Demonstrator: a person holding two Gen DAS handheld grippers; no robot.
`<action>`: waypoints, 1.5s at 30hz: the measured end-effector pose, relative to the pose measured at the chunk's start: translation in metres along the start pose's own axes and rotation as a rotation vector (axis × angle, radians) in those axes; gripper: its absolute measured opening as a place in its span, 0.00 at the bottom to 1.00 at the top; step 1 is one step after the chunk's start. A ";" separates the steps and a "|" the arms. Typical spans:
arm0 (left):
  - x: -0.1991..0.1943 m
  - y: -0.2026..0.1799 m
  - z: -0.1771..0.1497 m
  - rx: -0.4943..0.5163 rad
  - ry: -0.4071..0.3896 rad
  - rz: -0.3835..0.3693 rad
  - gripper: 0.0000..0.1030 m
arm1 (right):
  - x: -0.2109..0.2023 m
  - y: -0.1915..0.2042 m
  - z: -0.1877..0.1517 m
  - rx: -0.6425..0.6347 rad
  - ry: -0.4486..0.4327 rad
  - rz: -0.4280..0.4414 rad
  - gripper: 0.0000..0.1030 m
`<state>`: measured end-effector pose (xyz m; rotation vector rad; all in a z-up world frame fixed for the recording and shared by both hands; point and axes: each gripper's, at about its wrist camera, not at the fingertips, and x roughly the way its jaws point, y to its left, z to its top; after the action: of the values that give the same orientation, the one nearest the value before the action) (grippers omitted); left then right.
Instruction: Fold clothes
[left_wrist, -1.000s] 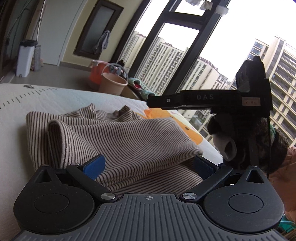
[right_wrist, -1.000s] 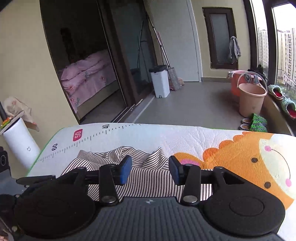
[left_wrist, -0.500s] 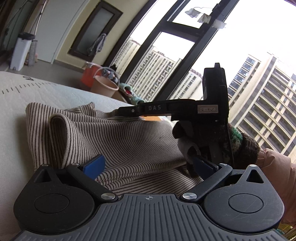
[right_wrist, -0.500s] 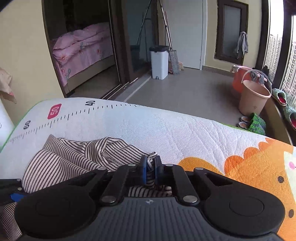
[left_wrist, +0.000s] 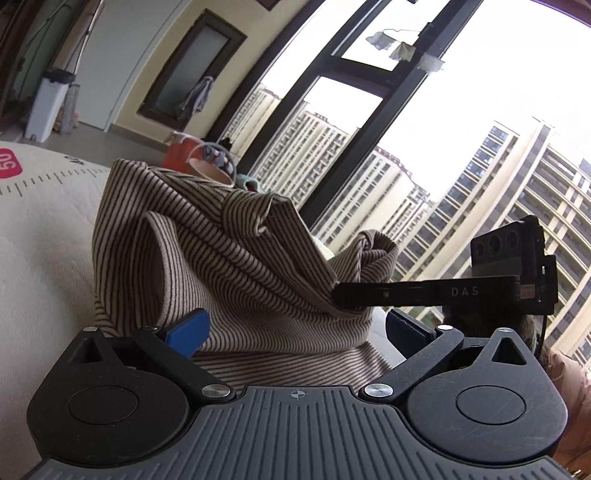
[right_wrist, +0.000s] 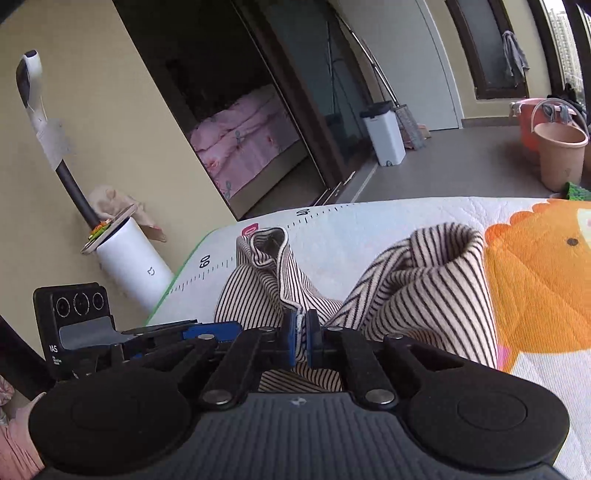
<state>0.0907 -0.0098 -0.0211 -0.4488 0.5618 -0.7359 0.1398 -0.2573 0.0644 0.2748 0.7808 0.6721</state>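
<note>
Fold status: early stage, not complete. Striped garment (right_wrist: 424, 280) bunched and partly raised above the play mat (right_wrist: 406, 214), not yet laid flat in any folded shape. Lower part of the fabric resting on the mat near the ruler-marked edge (right_wrist: 207, 262); upper part gathered into ridges and a rolled lip.

Right gripper (right_wrist: 301, 341): fingers together, clamped on a pinch of the striped garment, with cloth visible between the blue pads (right_wrist: 291, 339). Seen from the left wrist view as a black bar (left_wrist: 424, 293) entering the cloth from the right side, with the fabric drawn up toward it in taut diagonal folds.

Left gripper (left_wrist: 295, 325): fingers apart, blue pads (left_wrist: 190, 326) standing on either side of the garment's near portion, no pinch visible. Contact with the cloth underneath cannot be told.

Judged done: one hold secured by the right gripper, garment lifted at that point.

Judged remaining: second hold by the left gripper, spreading or straightening of the bunched cloth, laying one part over another, flattening on the mat. No other clothing visible on the mat; no finished, folded item in either view.
</note>
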 end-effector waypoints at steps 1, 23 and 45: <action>-0.004 -0.004 0.003 0.008 -0.014 -0.020 1.00 | 0.002 -0.003 -0.004 0.024 0.016 0.005 0.05; 0.030 -0.007 0.027 -0.072 0.122 0.101 1.00 | -0.015 -0.040 -0.081 0.171 0.023 -0.012 0.06; 0.016 -0.027 -0.028 0.025 0.157 0.103 1.00 | -0.034 -0.089 -0.075 0.686 0.022 0.081 0.93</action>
<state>0.0693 -0.0443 -0.0324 -0.3378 0.7172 -0.6827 0.1078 -0.3480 -0.0098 0.9267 1.0102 0.4629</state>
